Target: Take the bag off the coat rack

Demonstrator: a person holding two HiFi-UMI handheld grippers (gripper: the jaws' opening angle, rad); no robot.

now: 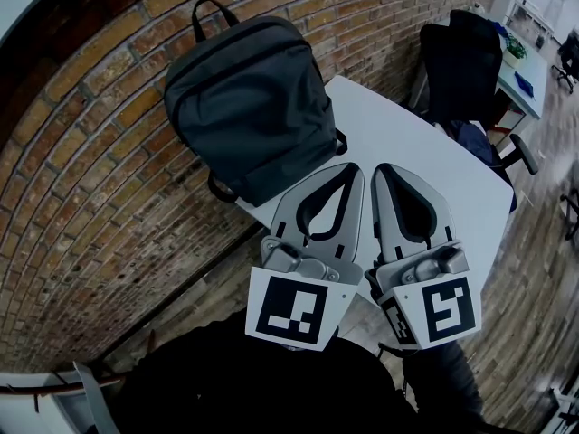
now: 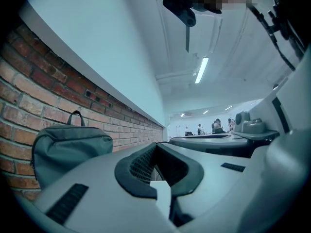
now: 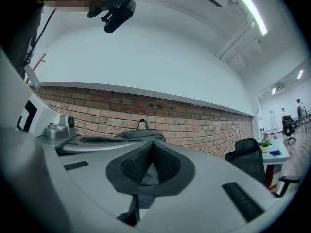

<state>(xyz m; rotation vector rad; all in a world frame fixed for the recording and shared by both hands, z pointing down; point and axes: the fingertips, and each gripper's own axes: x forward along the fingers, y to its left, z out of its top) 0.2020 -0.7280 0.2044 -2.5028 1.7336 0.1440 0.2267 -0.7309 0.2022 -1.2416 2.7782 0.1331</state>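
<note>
The bag (image 1: 249, 107) stands at upper centre on the worktop (image 1: 425, 161), beside the brick wall (image 1: 90, 170) at left. Below it, the left gripper (image 1: 345, 177) and right gripper (image 1: 386, 175) are side by side. A chair (image 1: 461, 66) stands at upper right.

Readable text: none in any view.
Left marker cube (image 1: 291, 311): behind the jaws, a black-and-white square code, no letters or digits.
Right marker cube (image 1: 445, 309): behind the jaws, a different black-and-white code.
Bag (image 1: 249, 107): ahead of the jaws, no legible brand.
</note>
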